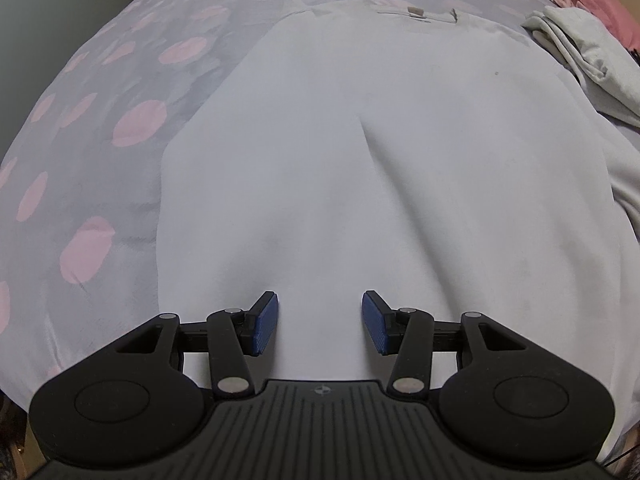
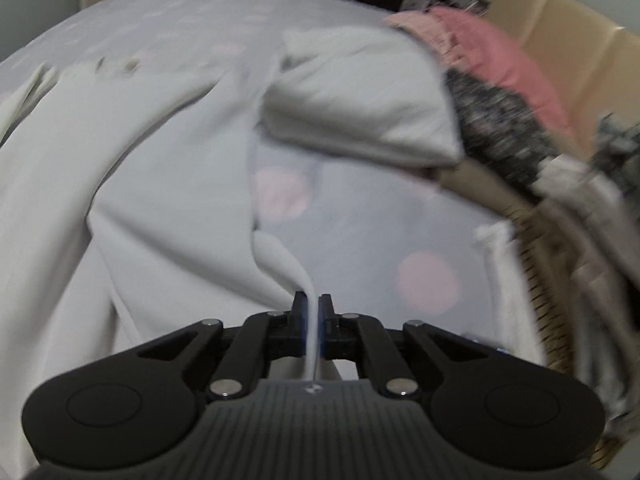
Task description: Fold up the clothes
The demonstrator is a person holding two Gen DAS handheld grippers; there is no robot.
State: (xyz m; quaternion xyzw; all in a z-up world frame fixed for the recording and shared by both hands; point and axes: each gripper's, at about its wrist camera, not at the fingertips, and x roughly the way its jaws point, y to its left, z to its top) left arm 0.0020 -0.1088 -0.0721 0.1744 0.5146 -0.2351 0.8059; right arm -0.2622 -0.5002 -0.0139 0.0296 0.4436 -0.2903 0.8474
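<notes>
A large white garment [image 1: 360,152] lies spread flat on a grey bedspread with pink dots [image 1: 100,128]. My left gripper [image 1: 320,324] is open, its blue pads just above the garment's near part and holding nothing. In the right wrist view the same white garment [image 2: 140,160] lies rumpled at the left. My right gripper [image 2: 314,320] is shut on a pinched edge of it, and the cloth rises from the bed into the jaws. This view is motion-blurred.
A folded white cloth [image 2: 360,100] lies on the bed beyond the right gripper; it also shows at the far right of the left wrist view [image 1: 588,52]. A wicker basket [image 2: 532,248] heaped with pink and dark clothes [image 2: 492,64] stands at the right, before a cardboard box [image 2: 580,52].
</notes>
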